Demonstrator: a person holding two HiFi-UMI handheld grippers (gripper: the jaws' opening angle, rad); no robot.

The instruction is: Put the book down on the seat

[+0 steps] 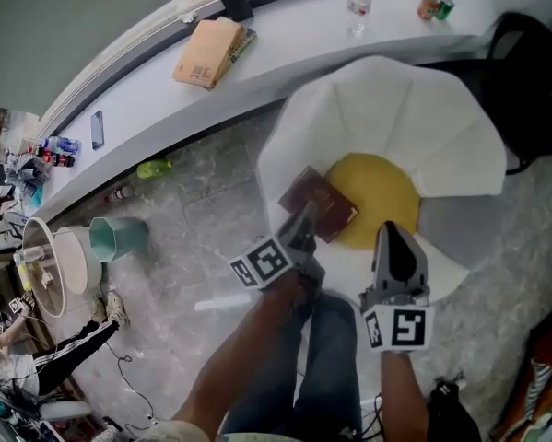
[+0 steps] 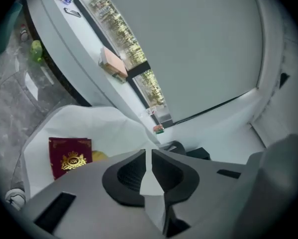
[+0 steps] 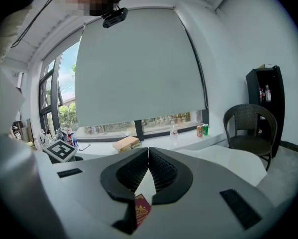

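Left tongs: jaws closed together, nothing gripped, tips at the book's lower-left edge. Book: maroon, lying flat on the seat of the white chair, partly over the yellow cushion. Right tongs: jaws closed, empty, at the cushion's near edge.

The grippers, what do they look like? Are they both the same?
Yes, they match. The left gripper and right gripper are each a grey wedge-shaped body with two black ribbed pads curving to a tip. Each carries a white cube printed with black square markers. No cables or sleeves show.
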